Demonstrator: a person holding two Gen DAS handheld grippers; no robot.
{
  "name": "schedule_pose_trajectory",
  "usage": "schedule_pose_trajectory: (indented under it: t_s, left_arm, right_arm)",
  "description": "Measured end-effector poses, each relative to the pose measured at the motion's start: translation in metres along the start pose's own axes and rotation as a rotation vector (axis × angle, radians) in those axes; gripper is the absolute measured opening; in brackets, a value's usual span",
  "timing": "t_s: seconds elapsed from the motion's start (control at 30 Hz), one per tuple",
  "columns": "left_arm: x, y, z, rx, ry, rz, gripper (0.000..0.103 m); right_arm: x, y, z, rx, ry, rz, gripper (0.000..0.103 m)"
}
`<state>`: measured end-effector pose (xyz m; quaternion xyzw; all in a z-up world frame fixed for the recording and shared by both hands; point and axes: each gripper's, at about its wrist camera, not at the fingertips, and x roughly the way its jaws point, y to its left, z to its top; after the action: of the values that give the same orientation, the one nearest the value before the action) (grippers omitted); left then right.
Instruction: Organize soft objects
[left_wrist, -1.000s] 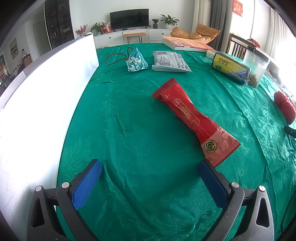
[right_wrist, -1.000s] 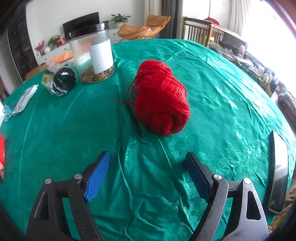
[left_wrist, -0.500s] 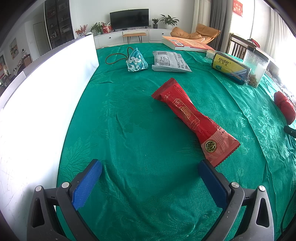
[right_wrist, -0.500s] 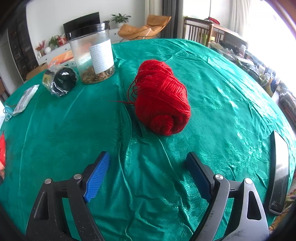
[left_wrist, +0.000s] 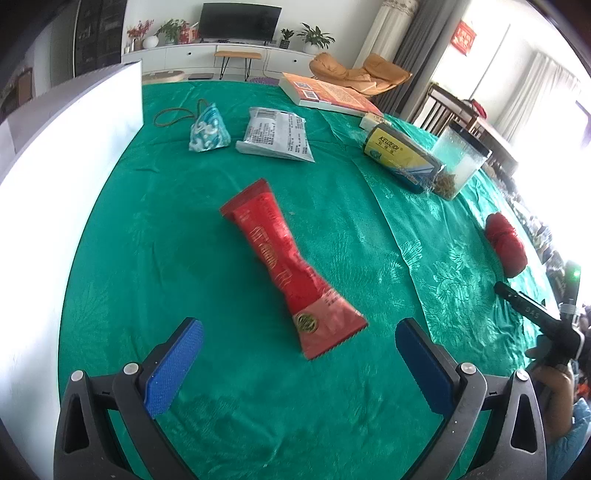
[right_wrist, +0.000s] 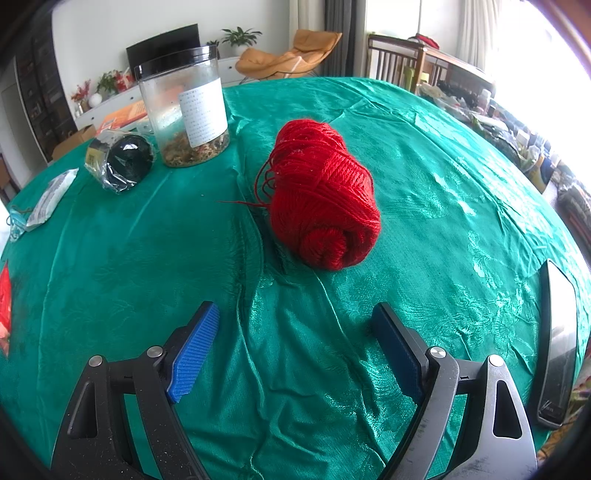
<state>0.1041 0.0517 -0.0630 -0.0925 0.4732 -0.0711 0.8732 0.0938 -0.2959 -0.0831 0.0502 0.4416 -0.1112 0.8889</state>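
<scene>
A red snack packet lies diagonally on the green tablecloth, just ahead of my open left gripper, whose blue pads hold nothing. A ball of red yarn rests on the cloth a short way in front of my open right gripper; the same yarn shows at the right in the left wrist view. A blue-and-white cloth pouch with a cord and a white plastic packet lie farther back.
A white box wall runs along the left. A clear jar, a wrapped yellow-and-black box, an orange book and a dark phone at the right edge sit around. A person's hand holds the other gripper.
The left wrist view has swung right and tilted, so the red packet now lies more centred ahead of the left gripper. The right gripper barely moved.
</scene>
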Motion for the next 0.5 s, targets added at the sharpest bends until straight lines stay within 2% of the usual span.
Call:
schedule_pose_trajectory:
  t_s: [0.07,0.1,0.17,0.2,0.27,0.3,0.33,0.37,0.4,0.47,0.5]
  left_arm:
    - [0.017,-0.013,0.012,0.033,0.024,0.080,0.103]
    - [0.026,-0.015,0.015,0.024,0.041,0.109,0.102]
    - [0.038,-0.014,0.020,-0.011,0.060,0.135,0.096]
    - [0.038,-0.017,0.022,-0.003,0.044,0.159,0.091]
    - [0.042,-0.023,0.023,0.036,0.046,0.209,0.079]
    - [0.043,-0.025,0.024,0.059,0.040,0.225,0.069]
    - [0.042,-0.026,0.025,0.069,0.029,0.212,0.053]
    - [0.041,-0.026,0.026,0.073,0.024,0.209,0.043]
    - [0.040,-0.024,0.028,0.074,0.028,0.202,0.025]
    - [0.034,-0.017,0.032,0.046,0.033,0.143,0.022]
    - [0.028,-0.014,0.034,0.034,0.021,0.116,0.021]
  right_arm:
    - [-0.002,-0.004,0.003,0.018,0.009,0.031,0.087]
    - [-0.006,-0.010,0.005,0.057,-0.008,0.078,0.086]
    - [-0.021,-0.030,0.013,0.165,-0.084,0.174,0.086]
    - [-0.024,-0.037,0.022,0.194,-0.100,0.187,0.086]
    - [-0.021,-0.042,0.048,0.189,-0.080,0.184,0.086]
    - [-0.014,-0.040,0.062,0.171,-0.054,0.188,0.086]
    - [-0.004,-0.036,0.075,0.149,-0.017,0.190,0.086]
    - [0.010,-0.031,0.087,0.124,0.028,0.182,0.086]
    - [0.022,-0.028,0.095,0.100,0.059,0.177,0.086]
    - [0.044,-0.019,0.104,0.039,0.122,0.159,0.083]
    - [0.052,-0.018,0.106,0.021,0.153,0.105,0.052]
